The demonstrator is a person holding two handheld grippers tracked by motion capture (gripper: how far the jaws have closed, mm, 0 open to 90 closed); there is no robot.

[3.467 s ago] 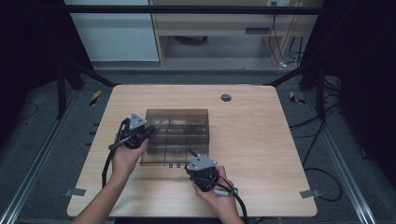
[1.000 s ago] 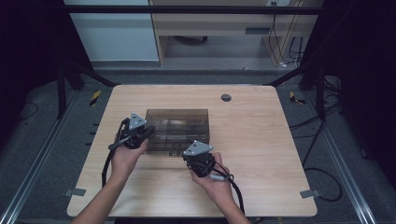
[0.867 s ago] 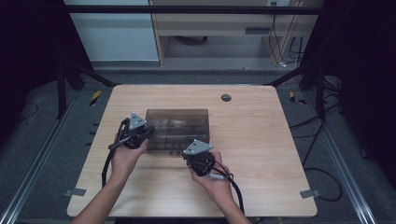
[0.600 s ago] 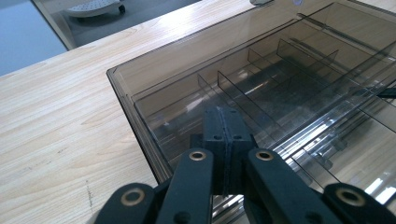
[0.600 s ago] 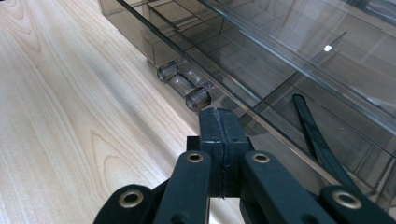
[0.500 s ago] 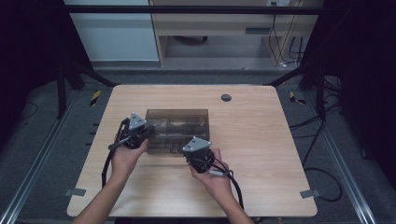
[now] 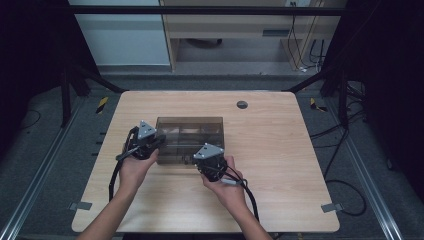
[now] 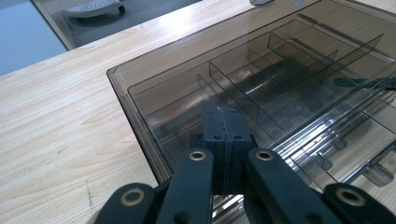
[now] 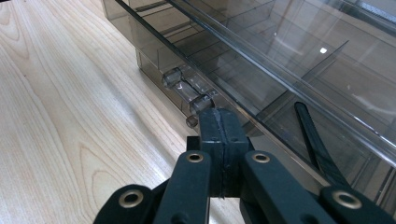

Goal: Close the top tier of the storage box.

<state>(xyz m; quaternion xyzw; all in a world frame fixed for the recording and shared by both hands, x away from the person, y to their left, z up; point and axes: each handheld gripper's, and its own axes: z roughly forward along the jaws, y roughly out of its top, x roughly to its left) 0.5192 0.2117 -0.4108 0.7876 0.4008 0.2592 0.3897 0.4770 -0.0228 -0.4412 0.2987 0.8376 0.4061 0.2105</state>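
Note:
A smoked see-through plastic organiser box (image 7: 190, 135) lies closed at the middle of the wooden table (image 7: 280, 165). Its inner dividers (image 8: 261, 70) show through the lid. My left gripper (image 7: 159, 142) is at the box's left end. Its jaws are shut, and their tips (image 8: 224, 122) rest on the lid near the corner. My right gripper (image 7: 200, 160) is at the box's front side, also shut and holding nothing. Its tips (image 9: 219, 119) sit just below a clear latch (image 9: 187, 93) on the front wall. A black strip (image 9: 317, 140) lies inside the box.
A round grommet hole (image 7: 242, 104) sits in the table behind the box. Bare wood runs right of the box and along the front edge. Cables (image 7: 345, 185) lie on the floor to the right, and a cabinet (image 7: 225, 30) stands beyond the table.
My right gripper has moved from the table's front area up to the box's front wall, creeping a little closer over the last second. The left gripper and the box have stayed put.

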